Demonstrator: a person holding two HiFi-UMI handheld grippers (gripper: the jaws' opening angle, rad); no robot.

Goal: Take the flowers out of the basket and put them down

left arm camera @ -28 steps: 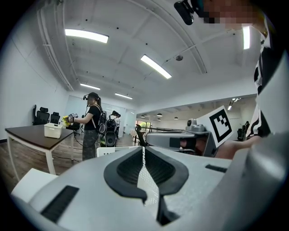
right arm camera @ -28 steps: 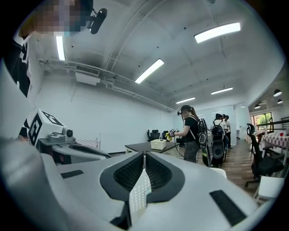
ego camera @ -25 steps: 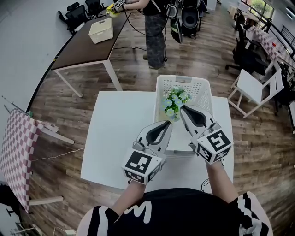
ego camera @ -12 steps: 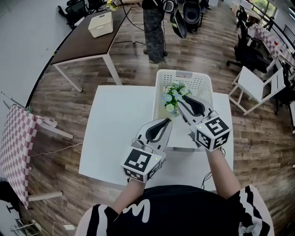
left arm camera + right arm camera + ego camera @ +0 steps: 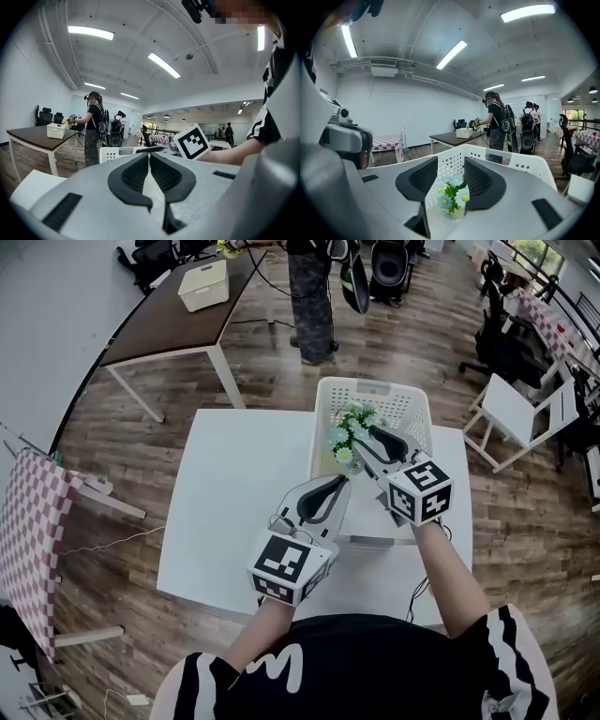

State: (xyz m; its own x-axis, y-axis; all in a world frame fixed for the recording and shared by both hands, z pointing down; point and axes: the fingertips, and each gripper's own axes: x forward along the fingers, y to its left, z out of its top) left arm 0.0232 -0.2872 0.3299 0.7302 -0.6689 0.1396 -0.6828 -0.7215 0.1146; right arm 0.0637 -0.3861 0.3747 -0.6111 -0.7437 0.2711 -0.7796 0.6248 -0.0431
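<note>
Two handheld grippers close in on a white perforated plastic basket (image 5: pixel 373 388) standing on a white rectangular bench (image 5: pixel 244 493) in an open office. Far left of the basket stands a table draped in red-and-white checked cloth (image 5: pixel 33 540). Beyond the basket and to its left, a dark brown-topped bench (image 5: pixel 169 329) carries a small cream crate (image 5: pixel 204 285), and a person in dark clothes (image 5: pixel 314 296) stands past the basket's far end.

The left gripper (image 5: pixel 339 486) is held just outside the basket's near left corner. Its own view shows the left gripper (image 5: pixel 149 157) with its jaws together and nothing between them.

Inside the basket, against its near left corner, stands the small bunch of pale blue and white artificial flowers with yellow centres and green leaves (image 5: pixel 352 427).

The right gripper (image 5: pixel 361 448) reaches over the basket's near rim, with its tips just beside the bunch. Its jaws have just been opening and now stand apart. In the right gripper view the flowers (image 5: pixel 452 194) show between the jaws of the right gripper (image 5: pixel 451 164), the pads not pressing on them, with the basket's wall (image 5: pixel 511 161) behind. Right of the basket, a white chair (image 5: pixel 520 423) stands on the wooden floor.
</note>
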